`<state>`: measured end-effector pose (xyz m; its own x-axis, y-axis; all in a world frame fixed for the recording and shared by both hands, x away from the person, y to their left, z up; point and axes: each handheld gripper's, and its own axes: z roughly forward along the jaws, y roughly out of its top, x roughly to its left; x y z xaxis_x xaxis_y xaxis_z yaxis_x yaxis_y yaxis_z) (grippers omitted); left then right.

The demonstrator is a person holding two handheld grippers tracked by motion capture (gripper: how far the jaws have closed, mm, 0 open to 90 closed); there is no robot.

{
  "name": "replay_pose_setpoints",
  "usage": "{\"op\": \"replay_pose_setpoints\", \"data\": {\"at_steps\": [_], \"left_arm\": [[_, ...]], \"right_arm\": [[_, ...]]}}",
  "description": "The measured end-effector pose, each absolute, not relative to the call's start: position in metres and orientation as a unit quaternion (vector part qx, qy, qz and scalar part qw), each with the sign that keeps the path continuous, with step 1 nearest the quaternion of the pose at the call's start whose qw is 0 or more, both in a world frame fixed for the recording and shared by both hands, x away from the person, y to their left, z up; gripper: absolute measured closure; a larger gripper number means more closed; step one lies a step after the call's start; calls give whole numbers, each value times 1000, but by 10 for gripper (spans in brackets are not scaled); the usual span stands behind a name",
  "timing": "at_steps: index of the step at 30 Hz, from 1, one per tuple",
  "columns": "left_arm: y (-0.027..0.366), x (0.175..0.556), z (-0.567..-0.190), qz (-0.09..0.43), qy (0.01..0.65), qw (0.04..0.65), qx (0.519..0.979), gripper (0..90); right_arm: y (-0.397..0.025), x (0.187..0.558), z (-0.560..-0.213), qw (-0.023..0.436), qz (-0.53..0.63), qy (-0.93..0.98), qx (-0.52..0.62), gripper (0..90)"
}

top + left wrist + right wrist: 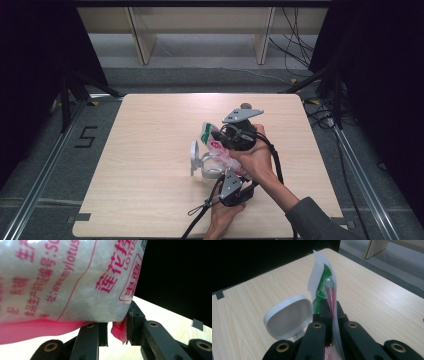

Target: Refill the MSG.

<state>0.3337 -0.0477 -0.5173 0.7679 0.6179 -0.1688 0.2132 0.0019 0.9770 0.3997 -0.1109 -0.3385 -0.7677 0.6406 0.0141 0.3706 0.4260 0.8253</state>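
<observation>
Both grippers, the right gripper (331, 322) and left gripper (117, 330), have their jaws clamped on the bag (220, 150), holding it tilted over the open white container (202, 162) on the surface (150, 130), so pouring looks about to begin, the bag apparently full

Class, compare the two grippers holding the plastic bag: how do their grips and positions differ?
The left gripper grips the pink bottom corner of the white, red-printed plastic bag of granules; the right gripper clamps its flat top edge. In the high view, the left gripper sits nearer the person, the right farther out. The left's jaws show a small gap; the right's are pressed tight. Both have black jaws shut on the bag.
</observation>
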Motion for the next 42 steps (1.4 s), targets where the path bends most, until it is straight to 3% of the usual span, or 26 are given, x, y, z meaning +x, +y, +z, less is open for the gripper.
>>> {"op": "replay_pose_setpoints", "data": {"at_steps": [42], "left_arm": [[-48,334,-515,160,297,646,685,742]], "right_arm": [[-104,399,-338,146,430,838,303,900]]}}
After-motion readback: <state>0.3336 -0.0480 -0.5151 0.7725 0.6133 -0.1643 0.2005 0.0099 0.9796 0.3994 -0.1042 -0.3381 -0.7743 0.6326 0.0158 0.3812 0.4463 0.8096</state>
